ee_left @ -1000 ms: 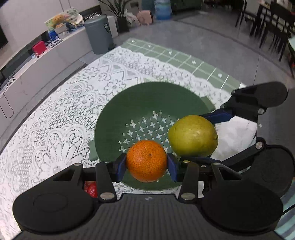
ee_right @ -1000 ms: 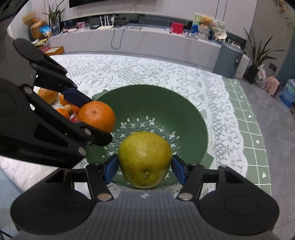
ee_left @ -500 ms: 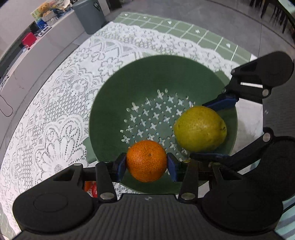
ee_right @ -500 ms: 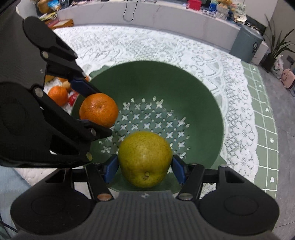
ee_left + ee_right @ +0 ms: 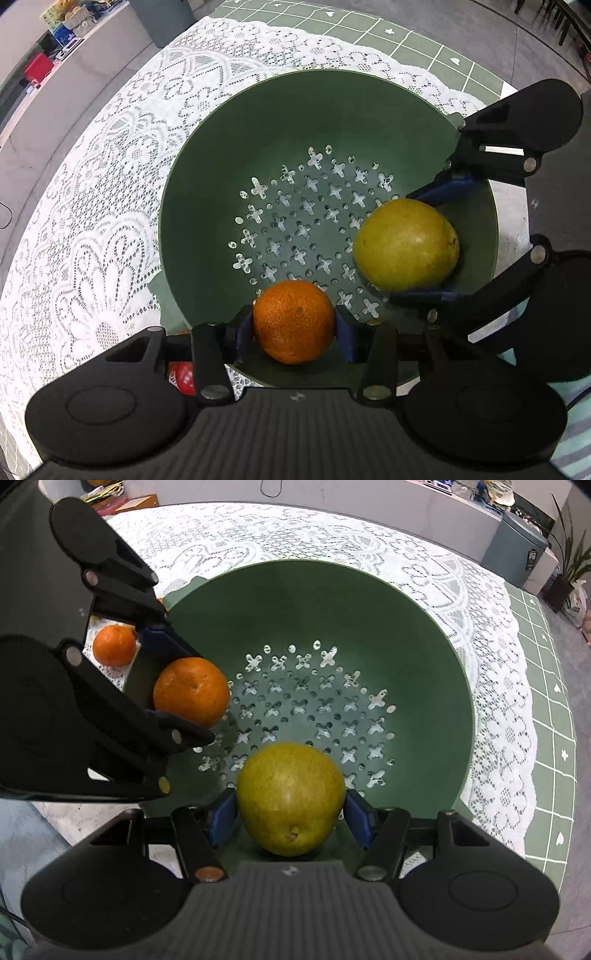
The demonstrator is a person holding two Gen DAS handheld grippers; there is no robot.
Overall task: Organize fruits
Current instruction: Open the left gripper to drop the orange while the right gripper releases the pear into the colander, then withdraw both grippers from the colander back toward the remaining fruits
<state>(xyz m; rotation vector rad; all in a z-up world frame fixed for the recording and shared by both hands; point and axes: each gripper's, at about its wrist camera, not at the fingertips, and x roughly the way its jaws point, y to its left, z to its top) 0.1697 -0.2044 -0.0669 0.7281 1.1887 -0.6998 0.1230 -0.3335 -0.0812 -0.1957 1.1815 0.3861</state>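
Left wrist view: I am gripping an orange (image 5: 293,321) with my left gripper (image 5: 294,334), its blue pads pressing on both sides of the fruit. The jaws are clenched on it and holding it just inside the near rim of the green colander (image 5: 229,177), above the perforated bottom. To the right, my right gripper (image 5: 430,243) is reaching in from the side and clasping a yellow-green pear (image 5: 406,244) over the colander's right half. A red fruit (image 5: 184,373) is lying on the lace cloth (image 5: 92,221) under my left finger, partly hidden.

Right wrist view: my right gripper (image 5: 291,814) is clamping the pear (image 5: 291,799), stem end facing the camera, jaws closed on it, above the near part of the colander (image 5: 424,657). My left gripper (image 5: 170,679) is entering from the left with the orange (image 5: 191,691) over the colander's left wall. A second orange (image 5: 113,645) is resting on the lace cloth (image 5: 491,716) outside the colander, beside its rim. The cloth is covering the desk.
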